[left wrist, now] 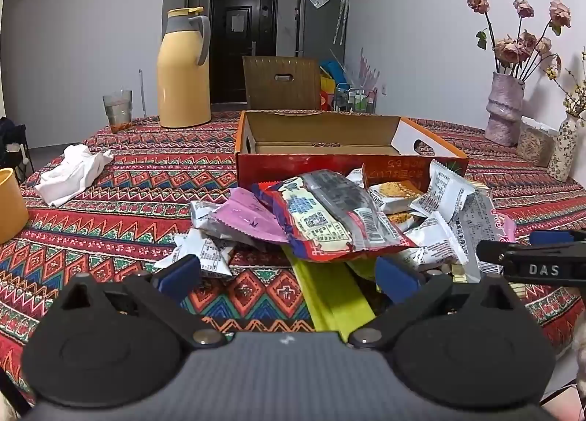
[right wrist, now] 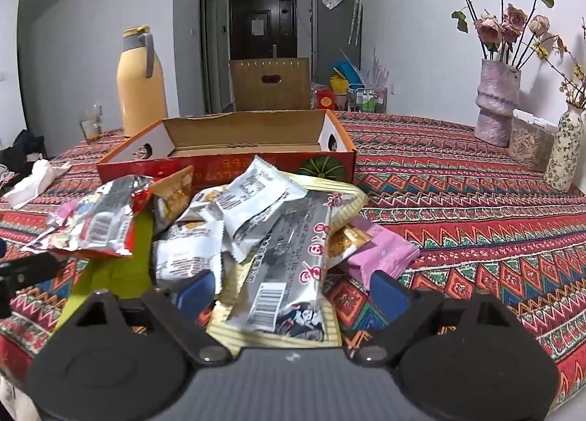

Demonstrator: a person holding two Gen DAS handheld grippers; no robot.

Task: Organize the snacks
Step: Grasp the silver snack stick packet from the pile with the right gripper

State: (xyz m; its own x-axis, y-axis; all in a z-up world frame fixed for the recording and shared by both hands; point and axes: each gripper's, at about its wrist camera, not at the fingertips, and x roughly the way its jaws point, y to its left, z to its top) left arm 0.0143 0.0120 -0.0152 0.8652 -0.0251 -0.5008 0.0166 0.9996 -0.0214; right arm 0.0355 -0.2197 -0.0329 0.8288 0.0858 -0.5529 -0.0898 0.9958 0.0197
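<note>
Snack pile (left wrist: pixel 348 215), silver packet (right wrist: pixel 289 259) lengthwise toward box (right wrist: pixel 227 164), both jaws spread.

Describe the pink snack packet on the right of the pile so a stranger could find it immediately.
Start at the open red cardboard box on the patterned tablecloth. The snack pile lies in front of it; at its right edge sits the pink packet, plain pastel and flat, unlike the silver printed wrappers beside it.

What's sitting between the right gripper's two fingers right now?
In the right wrist view, the open right gripper straddles a long silver packet lying on a pale striped packet. Neither finger presses on them.
</note>
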